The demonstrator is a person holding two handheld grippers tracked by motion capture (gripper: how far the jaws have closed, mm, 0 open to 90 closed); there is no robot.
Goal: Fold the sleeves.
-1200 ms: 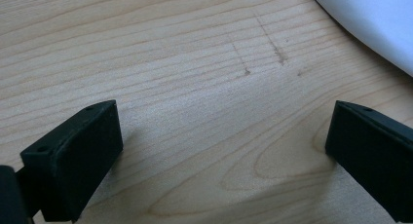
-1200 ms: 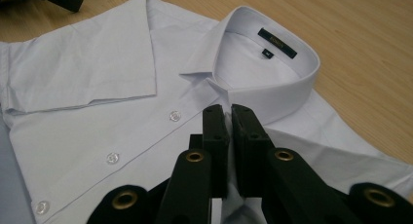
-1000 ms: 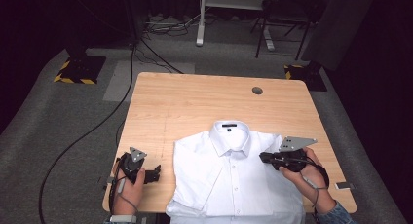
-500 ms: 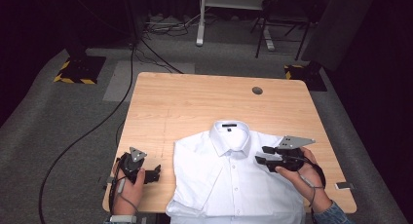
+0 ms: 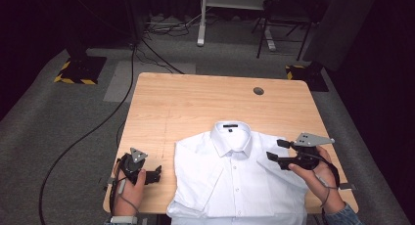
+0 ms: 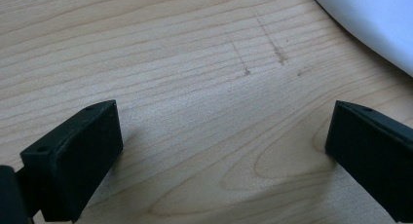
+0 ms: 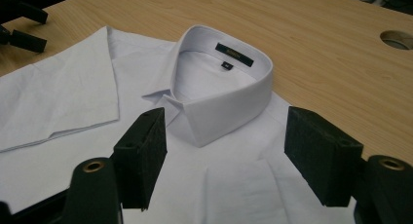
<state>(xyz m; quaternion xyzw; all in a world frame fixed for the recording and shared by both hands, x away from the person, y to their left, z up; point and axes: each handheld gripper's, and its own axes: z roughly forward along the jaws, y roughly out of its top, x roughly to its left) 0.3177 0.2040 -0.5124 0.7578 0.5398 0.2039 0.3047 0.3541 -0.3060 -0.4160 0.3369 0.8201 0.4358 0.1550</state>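
The wooden worktop [image 5: 195,107] carries a white shirt [image 5: 235,186] laid flat and buttoned on its near half, collar [image 7: 229,92] toward the far edge and one short sleeve folded in over the front. A round cable hole [image 5: 258,91] sits near the far right corner, well apart from the shirt. The right gripper [image 5: 275,150] hovers over the shirt's right shoulder, its jaws just opened wide with nothing between them. The left gripper [image 5: 157,172] rests on bare wood just beside the shirt's left edge, jaws spread and empty.
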